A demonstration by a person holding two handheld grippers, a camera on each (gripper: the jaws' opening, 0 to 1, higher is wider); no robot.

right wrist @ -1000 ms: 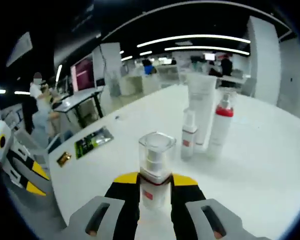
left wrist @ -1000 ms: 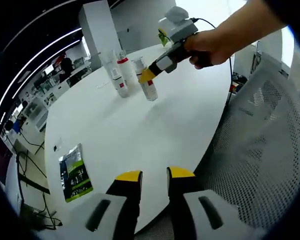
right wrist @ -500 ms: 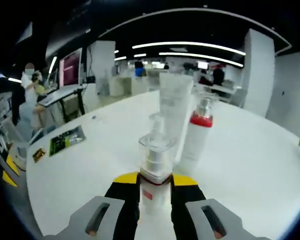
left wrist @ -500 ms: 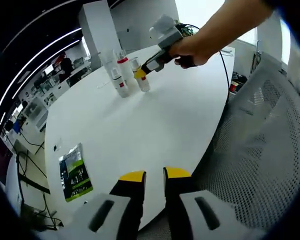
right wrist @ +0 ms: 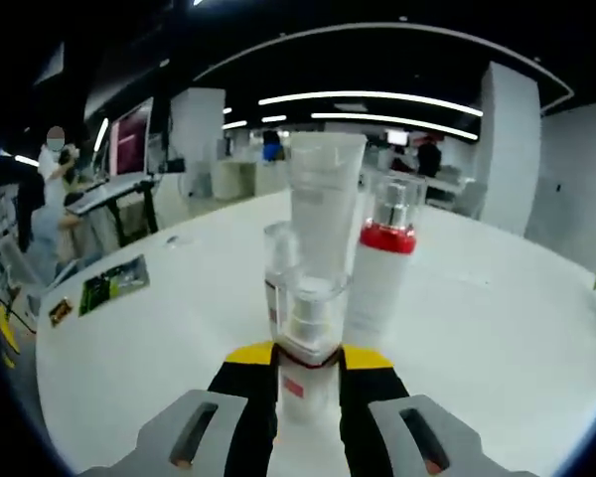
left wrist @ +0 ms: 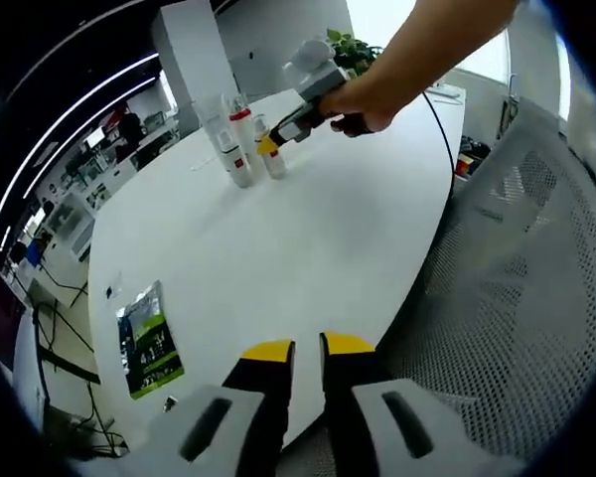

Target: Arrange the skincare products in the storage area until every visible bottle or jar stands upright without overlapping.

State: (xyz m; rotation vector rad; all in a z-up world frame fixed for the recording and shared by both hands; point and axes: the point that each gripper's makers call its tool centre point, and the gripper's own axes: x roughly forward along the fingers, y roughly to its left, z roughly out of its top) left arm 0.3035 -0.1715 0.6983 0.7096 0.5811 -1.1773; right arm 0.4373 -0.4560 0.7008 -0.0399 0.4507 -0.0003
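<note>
item: right tool (right wrist: 309,366), clamped on clear-capped pump bottle (right wrist: 308,328), upright on white counter (right wrist: 497,338), just before tall tube (right wrist: 324,209) and red-collared bottle (right wrist: 379,266). we log left tool (left wrist: 296,350), jaws nearly together, gripping nothing, at counter's edge.

Bare table (right wrist: 497,328) lies open either side of the right tool (right wrist: 309,366); upright bottles (right wrist: 377,268) block ahead.

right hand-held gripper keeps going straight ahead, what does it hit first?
Probably the small clear-capped bottle just behind the pump bottle that the right hand-held gripper holds; the tube stands behind. Depth unclear.
</note>
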